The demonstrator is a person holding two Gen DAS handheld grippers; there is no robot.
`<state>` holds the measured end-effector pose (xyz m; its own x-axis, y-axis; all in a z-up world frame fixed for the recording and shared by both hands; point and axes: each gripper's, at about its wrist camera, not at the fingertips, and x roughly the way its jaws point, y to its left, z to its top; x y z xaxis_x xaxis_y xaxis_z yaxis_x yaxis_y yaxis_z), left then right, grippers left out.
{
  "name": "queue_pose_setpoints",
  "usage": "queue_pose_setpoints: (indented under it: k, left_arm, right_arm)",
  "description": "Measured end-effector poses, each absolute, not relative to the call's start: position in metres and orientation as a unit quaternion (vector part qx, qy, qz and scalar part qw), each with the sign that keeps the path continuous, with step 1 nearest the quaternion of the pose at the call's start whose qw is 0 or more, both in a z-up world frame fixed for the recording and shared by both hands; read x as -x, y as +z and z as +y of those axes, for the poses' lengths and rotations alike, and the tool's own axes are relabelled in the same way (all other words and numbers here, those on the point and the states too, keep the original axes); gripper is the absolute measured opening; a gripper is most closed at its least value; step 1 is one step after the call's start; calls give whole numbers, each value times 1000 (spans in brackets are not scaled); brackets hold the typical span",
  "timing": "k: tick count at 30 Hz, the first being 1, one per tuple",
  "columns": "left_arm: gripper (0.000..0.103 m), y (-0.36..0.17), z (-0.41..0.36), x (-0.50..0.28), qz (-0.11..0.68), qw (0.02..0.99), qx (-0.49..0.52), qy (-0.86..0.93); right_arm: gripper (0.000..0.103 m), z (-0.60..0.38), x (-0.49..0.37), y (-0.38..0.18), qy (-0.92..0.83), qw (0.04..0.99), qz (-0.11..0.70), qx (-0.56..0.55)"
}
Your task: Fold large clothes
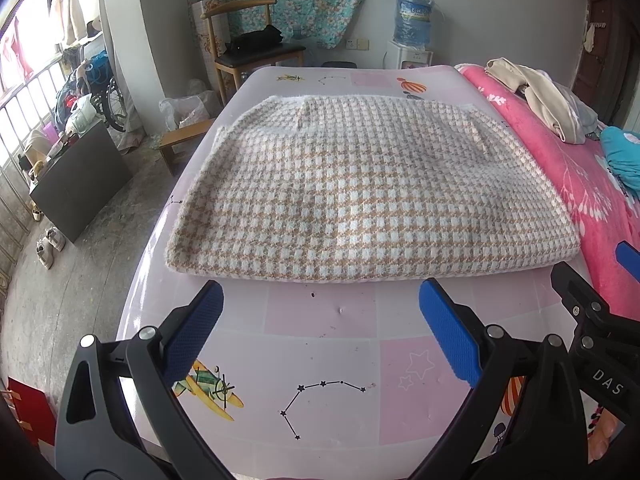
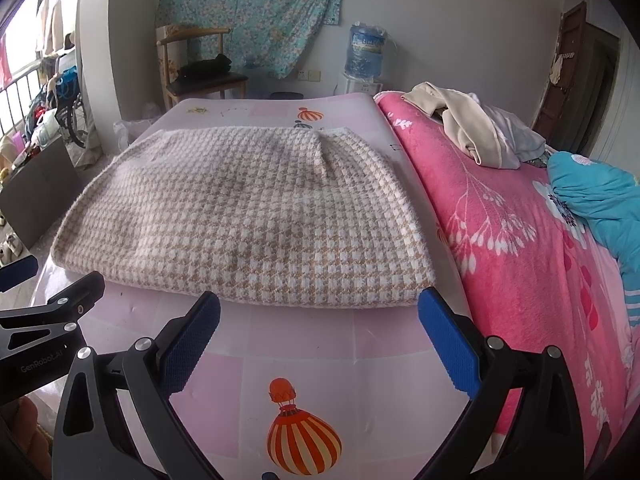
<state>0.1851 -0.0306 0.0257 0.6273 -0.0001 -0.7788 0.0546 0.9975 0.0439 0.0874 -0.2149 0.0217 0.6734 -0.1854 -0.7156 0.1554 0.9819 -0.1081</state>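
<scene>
Both tongs are hovering low over the pink patterned mat (image 1: 320, 320), side by side, pointing the same way. Left gripper (image 1: 320, 312) is standing spread wide, blue pads (image 1: 448, 332) apart, nothing between them. Right gripper (image 2: 320, 316) is likewise gaping, pads (image 2: 448, 340) apart, pinching nothing.

Checked garment (image 1: 360, 192), beige and white, is lying folded into a thick flat rectangle just ahead of both sets of fingertips, not touching them. Its near folded edge is running across right in front of the left tips; in the right wrist view the garment's (image 2: 248, 216) near right corner is sitting just beside the right-hand pad tip, contact cannot be told.

Pink floral blanket (image 2: 520, 248) is lying to the right of the right tongs, alongside the garment. Pile of cream clothes (image 2: 472, 128) is sitting on it, farther ahead and to the right. Wooden chair (image 1: 248, 48) and water jug (image 1: 412, 16) are standing well beyond the garment, by the far wall.
</scene>
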Motion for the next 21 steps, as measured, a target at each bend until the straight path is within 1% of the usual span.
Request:
queue_pose_setpoints:
  k: [21]
  left_arm:
    - [95,26,-34,-186,432,901,-30,-19]
  right_arm:
    - [97,-217,-87,22,-96,914,394,19]
